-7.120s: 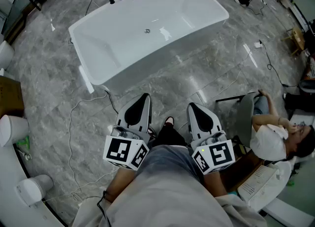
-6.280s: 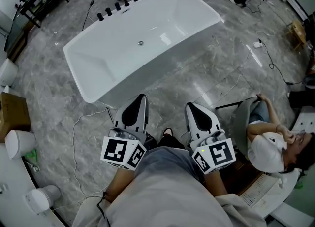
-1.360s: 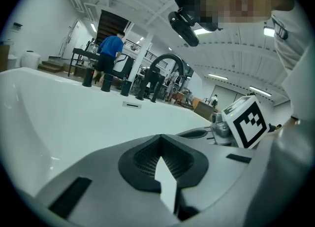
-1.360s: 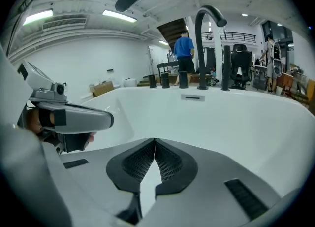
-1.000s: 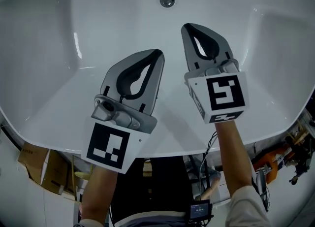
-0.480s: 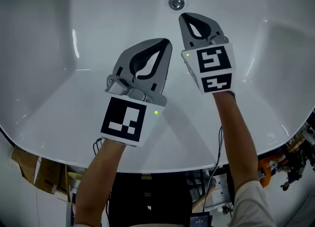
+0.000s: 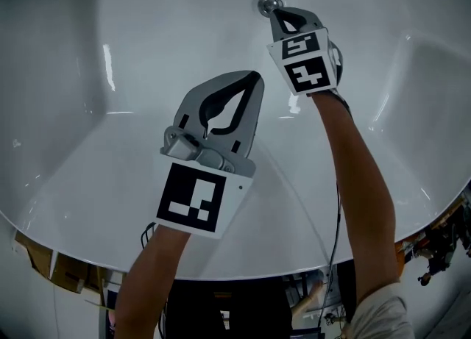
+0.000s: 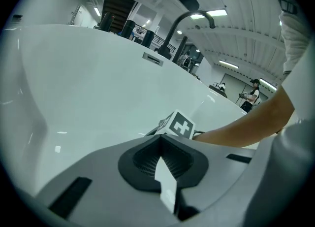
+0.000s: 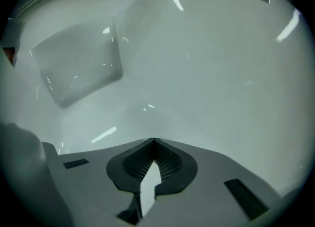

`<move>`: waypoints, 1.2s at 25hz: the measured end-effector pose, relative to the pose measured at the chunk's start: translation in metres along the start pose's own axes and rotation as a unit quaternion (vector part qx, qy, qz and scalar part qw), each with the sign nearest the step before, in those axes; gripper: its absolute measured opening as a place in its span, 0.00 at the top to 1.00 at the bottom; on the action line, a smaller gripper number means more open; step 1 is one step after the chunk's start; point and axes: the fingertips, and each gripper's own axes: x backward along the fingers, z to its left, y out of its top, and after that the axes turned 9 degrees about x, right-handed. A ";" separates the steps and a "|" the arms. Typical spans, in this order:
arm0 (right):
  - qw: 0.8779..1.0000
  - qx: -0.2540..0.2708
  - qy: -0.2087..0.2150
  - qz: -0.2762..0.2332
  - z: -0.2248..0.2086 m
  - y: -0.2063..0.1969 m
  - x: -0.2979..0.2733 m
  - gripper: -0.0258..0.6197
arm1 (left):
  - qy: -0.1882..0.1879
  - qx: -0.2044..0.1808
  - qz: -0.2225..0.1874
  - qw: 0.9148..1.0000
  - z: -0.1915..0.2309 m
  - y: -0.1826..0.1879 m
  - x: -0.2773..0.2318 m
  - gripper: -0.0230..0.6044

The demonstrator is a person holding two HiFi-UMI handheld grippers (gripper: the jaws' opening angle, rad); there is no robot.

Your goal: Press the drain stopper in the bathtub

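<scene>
The tub (image 7: 110, 146) is smooth, glossy white and carries bright streaks of reflected light. The stopper (image 7: 266, 3) is polished, chrome-like metal. The left gripper (image 7: 254, 77) and right gripper (image 7: 274, 12) have matt grey plastic shells. Their pads (image 8: 145, 159) are black and finely ribbed. The cubes (image 7: 193, 198) look matt.

This looks like a big open hall, a workshop or test space rather than a bathroom. The white bathtub (image 7: 147, 36) stands under long ceiling strip lights (image 8: 231, 64). People (image 8: 253, 90) stand far off, and cardboard boxes (image 7: 51, 271) sit by its rim.
</scene>
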 end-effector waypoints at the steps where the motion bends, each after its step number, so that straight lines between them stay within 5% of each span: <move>1: 1.000 -0.004 0.001 0.005 0.000 -0.003 -0.009 0.93 | 0.000 0.003 0.001 1.000 0.003 -0.003 0.000 0.95; 15: 0.997 -0.038 -0.014 0.062 -0.027 -0.054 -0.078 0.93 | -0.013 -0.004 -0.003 1.000 0.007 -0.017 -0.002 0.95; 30: 0.997 -0.039 -0.027 0.066 -0.035 -0.066 -0.093 0.93 | -0.005 -0.002 -0.006 1.000 0.009 -0.023 -0.002 0.95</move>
